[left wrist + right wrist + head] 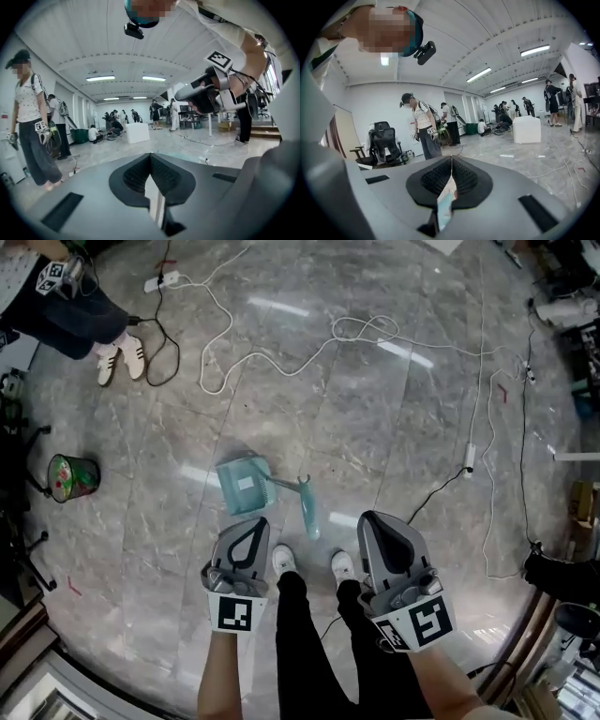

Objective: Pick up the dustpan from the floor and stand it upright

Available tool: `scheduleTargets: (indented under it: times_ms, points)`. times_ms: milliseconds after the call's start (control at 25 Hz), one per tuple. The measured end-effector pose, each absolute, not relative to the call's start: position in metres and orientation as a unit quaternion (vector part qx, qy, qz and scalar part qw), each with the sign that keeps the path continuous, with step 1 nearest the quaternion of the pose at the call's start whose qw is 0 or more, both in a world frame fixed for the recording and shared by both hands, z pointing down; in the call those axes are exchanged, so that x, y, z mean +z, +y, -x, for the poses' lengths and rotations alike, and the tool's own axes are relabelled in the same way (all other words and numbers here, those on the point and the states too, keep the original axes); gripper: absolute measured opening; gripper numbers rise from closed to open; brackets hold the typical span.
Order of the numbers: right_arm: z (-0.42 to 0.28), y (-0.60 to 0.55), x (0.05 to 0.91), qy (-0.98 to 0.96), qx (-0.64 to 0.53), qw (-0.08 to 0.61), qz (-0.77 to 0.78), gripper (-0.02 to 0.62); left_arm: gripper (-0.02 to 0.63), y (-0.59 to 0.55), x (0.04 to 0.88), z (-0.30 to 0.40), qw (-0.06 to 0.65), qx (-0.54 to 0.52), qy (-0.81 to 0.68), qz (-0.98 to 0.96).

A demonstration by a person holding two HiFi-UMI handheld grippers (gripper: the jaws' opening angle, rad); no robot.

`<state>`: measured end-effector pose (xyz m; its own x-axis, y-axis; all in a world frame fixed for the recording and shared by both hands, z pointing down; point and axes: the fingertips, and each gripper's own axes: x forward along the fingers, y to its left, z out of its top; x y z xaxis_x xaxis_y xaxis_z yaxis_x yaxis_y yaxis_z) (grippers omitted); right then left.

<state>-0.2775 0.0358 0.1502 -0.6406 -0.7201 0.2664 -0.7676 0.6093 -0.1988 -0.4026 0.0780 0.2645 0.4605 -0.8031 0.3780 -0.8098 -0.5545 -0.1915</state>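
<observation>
A teal dustpan lies flat on the grey marble floor, its long handle running right and then toward my feet. My left gripper hangs just short of the pan's near edge, jaws pressed together with nothing in them. My right gripper is held to the right of the handle, also shut and empty. The left gripper view looks out level across the room over closed jaws, with the dustpan out of sight. The right gripper view shows closed jaws too.
My white shoes stand right behind the handle. White cables loop over the far floor, and a black cable runs at the right. A small patterned bin is at the left. A person stands far left.
</observation>
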Motion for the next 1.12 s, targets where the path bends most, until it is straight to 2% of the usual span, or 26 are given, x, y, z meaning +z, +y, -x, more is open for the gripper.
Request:
scheduleTargets:
  times_ms: [120, 240, 360, 520, 840, 1000, 1120]
  points:
    - [0.274, 0.038, 0.091, -0.911, 0.119, 0.063, -0.391, 0.017, 0.011, 0.085, 0.177, 0.376, 0.024, 0.179, -0.513, -0.839]
    - [0.250, 0.071, 0.026, -0.921, 0.115, 0.056, -0.367, 0.018, 0.011, 0.111, 0.070, 0.329, 0.083, 0.035, -0.575, -0.813]
    - [0.233, 0.109, -0.037, -0.937, 0.097, 0.034, -0.334, 0.017, 0.011, 0.142, -0.010, 0.285, 0.062, 0.012, -0.574, -0.816]
    - [0.226, 0.128, -0.112, -0.955, 0.020, -0.029, -0.294, 0.017, 0.011, 0.157, -0.090, 0.262, 0.017, -0.013, -0.594, -0.804]
    - [0.189, 0.186, -0.155, -0.961, 0.013, -0.015, -0.277, 0.017, 0.011, 0.215, -0.157, 0.230, -0.040, -0.014, -0.614, -0.788]
    - [0.202, 0.209, -0.177, -0.967, -0.040, -0.030, -0.249, 0.017, 0.011, 0.236, -0.169, 0.229, -0.043, -0.016, -0.603, -0.796]
    - [0.211, 0.206, -0.175, -0.959, 0.007, -0.022, -0.283, 0.017, 0.011, 0.249, -0.175, 0.247, -0.050, -0.008, -0.595, -0.802]
